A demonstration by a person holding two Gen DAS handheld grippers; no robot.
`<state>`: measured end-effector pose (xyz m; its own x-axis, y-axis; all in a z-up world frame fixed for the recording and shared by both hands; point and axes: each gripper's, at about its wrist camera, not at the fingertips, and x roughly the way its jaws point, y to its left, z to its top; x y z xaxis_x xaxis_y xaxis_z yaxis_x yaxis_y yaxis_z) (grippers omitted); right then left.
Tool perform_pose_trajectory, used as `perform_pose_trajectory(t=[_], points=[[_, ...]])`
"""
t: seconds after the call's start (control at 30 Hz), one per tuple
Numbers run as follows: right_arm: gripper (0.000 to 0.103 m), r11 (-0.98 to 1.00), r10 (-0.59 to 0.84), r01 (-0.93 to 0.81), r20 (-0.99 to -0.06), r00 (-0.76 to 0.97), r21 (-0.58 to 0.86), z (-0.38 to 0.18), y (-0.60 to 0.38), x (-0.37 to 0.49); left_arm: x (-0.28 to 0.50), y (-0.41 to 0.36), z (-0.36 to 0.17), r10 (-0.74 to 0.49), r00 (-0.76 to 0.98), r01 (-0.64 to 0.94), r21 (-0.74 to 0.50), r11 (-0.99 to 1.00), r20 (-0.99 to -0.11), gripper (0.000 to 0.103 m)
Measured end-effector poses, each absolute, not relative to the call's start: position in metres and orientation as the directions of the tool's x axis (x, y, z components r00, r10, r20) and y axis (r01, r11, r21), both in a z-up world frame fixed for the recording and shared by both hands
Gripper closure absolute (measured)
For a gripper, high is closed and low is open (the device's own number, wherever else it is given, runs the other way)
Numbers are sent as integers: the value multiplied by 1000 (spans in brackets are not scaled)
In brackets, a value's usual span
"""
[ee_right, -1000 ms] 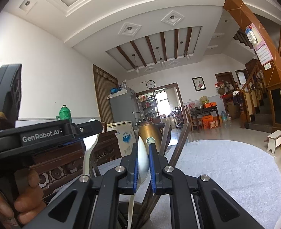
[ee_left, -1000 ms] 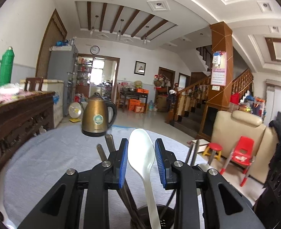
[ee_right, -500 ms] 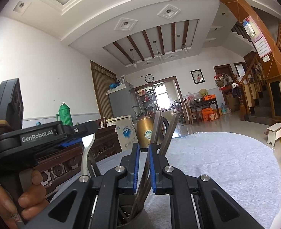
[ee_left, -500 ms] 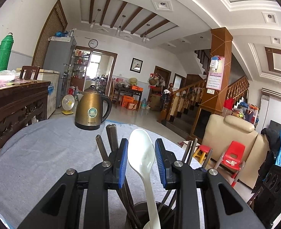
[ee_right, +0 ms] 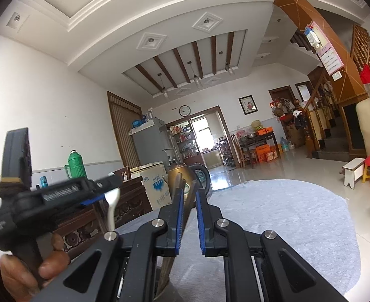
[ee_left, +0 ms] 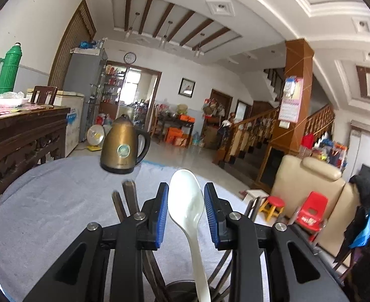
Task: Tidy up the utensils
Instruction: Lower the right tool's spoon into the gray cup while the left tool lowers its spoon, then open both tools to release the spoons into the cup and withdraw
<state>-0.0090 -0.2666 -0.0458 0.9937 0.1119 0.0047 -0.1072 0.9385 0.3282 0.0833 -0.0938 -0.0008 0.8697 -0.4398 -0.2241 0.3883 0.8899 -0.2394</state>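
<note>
Between the blue pads of my left gripper [ee_left: 186, 212] stands the white plastic soup spoon [ee_left: 187, 201]. The jaws are open a little wider than its bowl and, as far as I can see, do not press it. Its handle goes down into the dark round utensil holder [ee_left: 182, 289], where the dark brown chopsticks [ee_left: 131, 197] also stand. My right gripper [ee_right: 190, 220] is open only a narrow gap; chopsticks [ee_right: 178, 188] rise just behind its left pad, and whether they are gripped I cannot tell. I judge that the spoon and chopsticks are already placed, and I see no other utensil waiting on the grey tablecloth [ee_left: 46, 201]. Farther away stands the bronze electric kettle [ee_left: 123, 148]; its round label is not readable, and the writing on my left gripper is blurred.
</note>
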Motion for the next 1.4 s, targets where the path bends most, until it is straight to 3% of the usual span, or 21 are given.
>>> perform_pose_trajectory(t=[0.1, 0.2, 0.43, 0.5, 0.57, 0.63, 0.7, 0.87, 1.07, 1.4], points=[[91, 938, 107, -101, 0, 994, 331, -46, -271, -10, 84, -99, -9, -417, 875, 371, -215, 904, -247, 72], [91, 939, 98, -92, -2, 995, 331, -46, -273, -12, 83, -99, -12, -421, 867, 376, -204, 904, -268, 64], [88, 930, 83, -70, -21, 996, 362, -45, -284, -11, 68, -82, 4, -420, 877, 376, -208, 903, -236, 61], [80, 928, 80, -64, -28, 996, 368, -44, -286, -11, 63, -75, 11, -418, 882, 374, -216, 902, -219, 56], [58, 921, 84, -61, -43, 996, 384, -44, -291, -14, 54, -66, 21, -395, 898, 354, -215, 910, -192, 51], [38, 912, 83, -53, -58, 995, 406, -42, -295, -14, 47, -59, 29, -370, 912, 334, -201, 921, -179, 38], [38, 903, 84, -50, -63, 994, 427, -42, -300, -16, 42, -53, 36, -339, 921, 307, -178, 935, -192, 27], [26, 906, 114, -45, -139, 984, 420, -31, -302, -17, 36, -47, 38, -231, 921, 213, -93, 973, -312, 20], [25, 931, 120, -15, -267, 956, 364, -14, -298, -24, 39, -40, 34, -138, 871, 117, -75, 990, -472, 19], [24, 950, 97, 16, -344, 934, 311, 13, -291, -59, 7, -46, 38, -8, 869, 52, 76, 996, -494, 19]])
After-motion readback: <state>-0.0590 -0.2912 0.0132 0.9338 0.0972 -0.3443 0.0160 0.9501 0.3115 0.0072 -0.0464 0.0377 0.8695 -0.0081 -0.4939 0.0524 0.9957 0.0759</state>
